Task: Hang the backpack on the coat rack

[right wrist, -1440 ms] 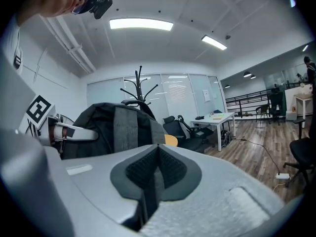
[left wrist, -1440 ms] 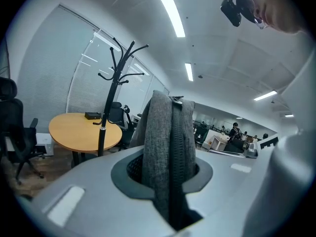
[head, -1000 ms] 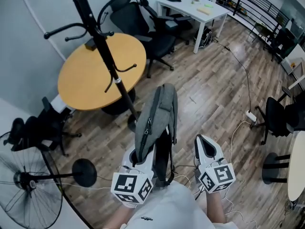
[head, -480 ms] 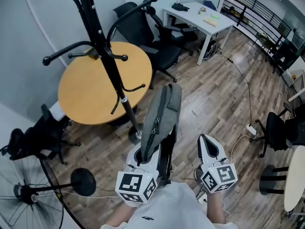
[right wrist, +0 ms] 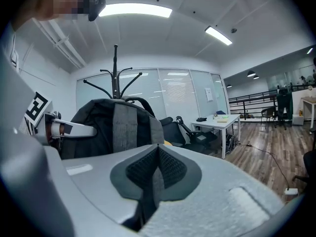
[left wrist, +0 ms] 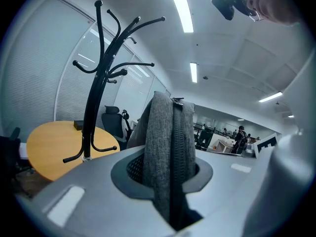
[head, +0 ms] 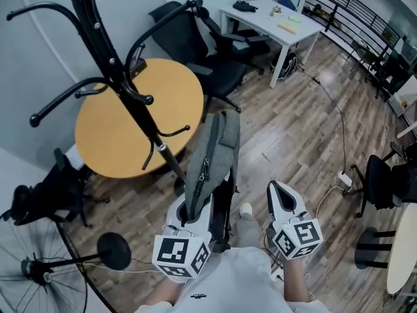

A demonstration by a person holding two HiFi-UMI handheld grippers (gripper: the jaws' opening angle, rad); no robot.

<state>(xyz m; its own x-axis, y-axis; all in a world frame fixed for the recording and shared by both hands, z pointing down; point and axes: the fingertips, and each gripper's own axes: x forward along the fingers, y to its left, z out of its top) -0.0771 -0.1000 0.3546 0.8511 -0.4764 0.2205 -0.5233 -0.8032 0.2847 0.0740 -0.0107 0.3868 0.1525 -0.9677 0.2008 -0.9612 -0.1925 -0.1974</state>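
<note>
A grey backpack (head: 212, 152) hangs upright from my left gripper (head: 191, 212), whose jaws are shut on its top edge beside the zipper. The left gripper view shows the fabric (left wrist: 168, 142) clamped between the pads. The black coat rack (head: 120, 87) stands just left of and beyond the bag, with curved hooks spreading at several heights; it also rises in the left gripper view (left wrist: 94, 102). My right gripper (head: 276, 189) is to the right of the bag, apart from it and shut on nothing. From the right gripper view the backpack (right wrist: 116, 125) fills the left side.
A round yellow table (head: 130, 119) sits behind the rack, with black office chairs (head: 202, 44) and a white desk (head: 270, 15) farther back. A floor fan (head: 39, 266) stands at the lower left. A cable and power strip (head: 344, 178) lie on the wooden floor at right.
Both grippers and the backpack have come closer to the coat rack, which now looms larger and sits further left in the head view. A shoe has appeared between the grippers.
</note>
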